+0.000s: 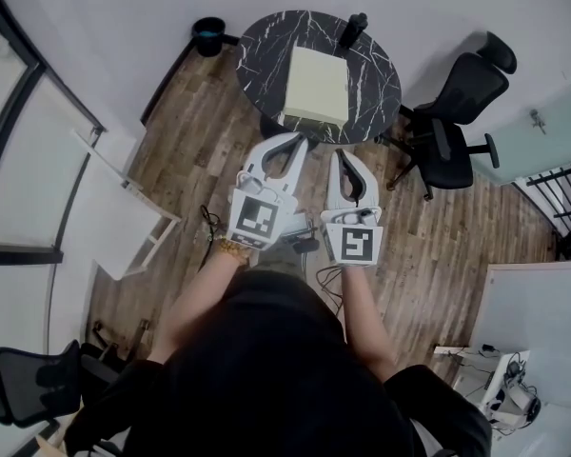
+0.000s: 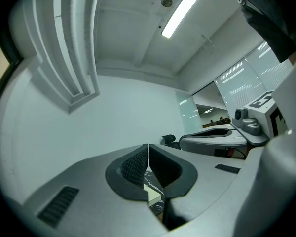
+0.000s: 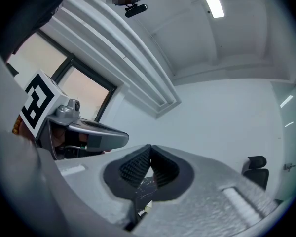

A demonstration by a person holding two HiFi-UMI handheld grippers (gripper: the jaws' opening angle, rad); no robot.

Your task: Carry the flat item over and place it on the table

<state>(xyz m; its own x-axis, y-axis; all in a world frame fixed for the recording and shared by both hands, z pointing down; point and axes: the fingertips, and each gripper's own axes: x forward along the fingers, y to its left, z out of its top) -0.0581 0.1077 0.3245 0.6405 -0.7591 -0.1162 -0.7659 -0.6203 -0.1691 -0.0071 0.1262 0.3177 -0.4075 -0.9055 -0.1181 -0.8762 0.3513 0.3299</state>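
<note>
Left claw [image 1: 298, 143], right claw [image 1: 341, 158] closed (empty), at table [image 1: 265, 57] edge.

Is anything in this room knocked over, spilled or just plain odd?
Nothing much stands out. The pale flat item lies squarely on the round marble table, with nothing spilled around it. The only untidy bit is a few loose cables trailing on the wood floor near the table.

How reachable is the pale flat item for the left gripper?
Probably yes: the left gripper sits shut just short of the pale flat item, with nothing between them; its jaws must open first.
</note>
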